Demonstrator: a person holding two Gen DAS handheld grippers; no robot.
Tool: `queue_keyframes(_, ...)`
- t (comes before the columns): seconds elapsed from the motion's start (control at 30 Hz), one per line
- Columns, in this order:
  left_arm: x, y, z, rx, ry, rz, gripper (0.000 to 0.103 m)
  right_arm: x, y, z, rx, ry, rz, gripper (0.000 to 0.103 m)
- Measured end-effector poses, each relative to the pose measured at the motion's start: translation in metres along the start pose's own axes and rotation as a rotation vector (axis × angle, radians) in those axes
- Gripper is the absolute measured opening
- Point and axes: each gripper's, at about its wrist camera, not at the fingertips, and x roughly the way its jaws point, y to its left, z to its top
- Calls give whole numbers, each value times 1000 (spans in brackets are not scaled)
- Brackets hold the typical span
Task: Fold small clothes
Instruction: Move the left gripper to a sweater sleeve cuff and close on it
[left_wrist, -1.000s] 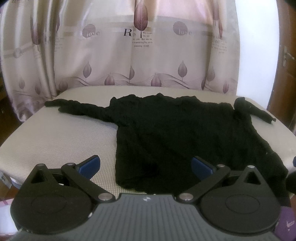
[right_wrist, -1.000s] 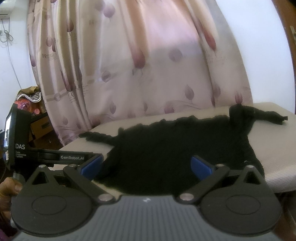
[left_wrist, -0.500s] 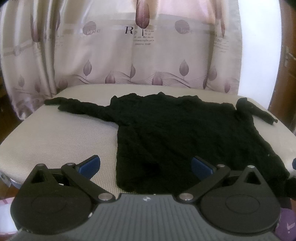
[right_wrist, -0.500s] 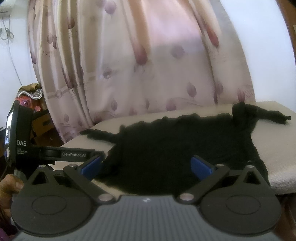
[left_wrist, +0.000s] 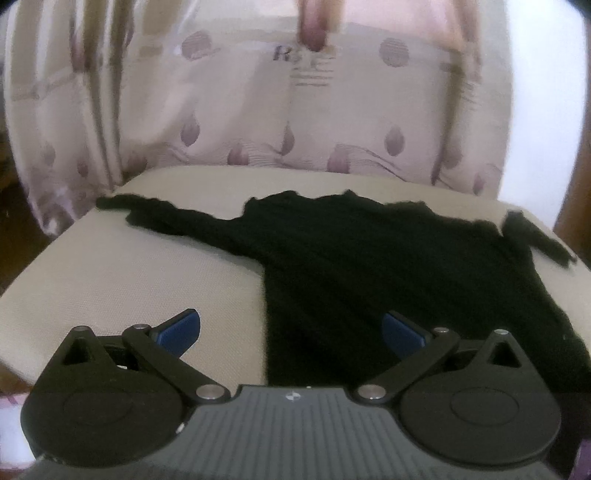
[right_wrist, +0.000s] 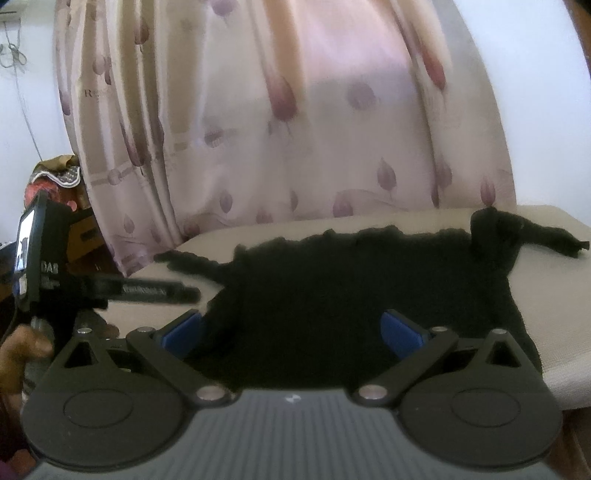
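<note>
A small black knit sweater (left_wrist: 384, 273) lies spread flat on a beige cushioned surface (left_wrist: 140, 280), its hem nearest me. One sleeve (left_wrist: 166, 216) reaches out to the far left and the other (left_wrist: 535, 240) is bunched at the far right. My left gripper (left_wrist: 291, 334) is open and empty, above the near hem at the sweater's left edge. My right gripper (right_wrist: 291, 332) is open and empty, above the middle of the near hem. The sweater (right_wrist: 369, 288) fills the middle of the right wrist view.
A pink leaf-patterned curtain (left_wrist: 295, 103) hangs behind the cushion. The left gripper's body (right_wrist: 40, 266) and the hand holding it (right_wrist: 22, 347) show at the left in the right wrist view. A brown door (left_wrist: 576, 173) stands at the right.
Both grippers have moved forward toward the sweater and tilted down slightly; the image is blurred by motion. Both stay open. The sweater has not moved.
</note>
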Motion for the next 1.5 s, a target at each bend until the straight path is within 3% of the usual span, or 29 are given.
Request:
queue_keyframes(0.07,11,22,13,-37,11,-4,103,6,-1,0,3,12,-2,103)
queue_keyframes(0.23,47,88,57,-86,-16,74,103,27,-10,-3,31,65,1,103)
queue_keyframes(0.4,106,173,107,-158,0,147,102,44,-17,-5,45,102,-3,103)
queue_keyframes(0.47,134,207,126,-188,26,203,98,50,-20,-7,47,119,-11,103)
queue_keyframes(0.63,205,276,163,-308,114,226,95,71,-31,-13,75,187,-39,103)
queue_keyframes(0.73,240,298,175,-346,150,245,95,81,-35,-16,83,215,-56,103)
queue_keyframes(0.83,271,303,180,-318,217,300,95,88,-38,-17,85,239,-71,103)
queue_keyframes(1.0,305,294,187,-247,261,328,73,98,-40,-21,99,277,-84,103)
queue_keyframes(1.03,310,291,188,-238,278,335,60,100,-40,-21,101,283,-85,103)
queue_keyframes(1.07,314,288,189,-230,284,336,52,102,-41,-21,104,288,-86,103)
queue_keyframes(1.13,313,281,193,-211,257,354,12,103,-41,-21,106,291,-87,103)
queue_keyframes(1.27,277,269,203,-208,156,358,11,102,-39,-20,100,284,-83,103)
queue_keyframes(1.4,203,254,206,-216,21,331,11,100,-42,-20,117,274,-73,103)
queue_keyframes(1.5,149,247,195,-252,-31,321,11,99,-42,-20,130,265,-59,103)
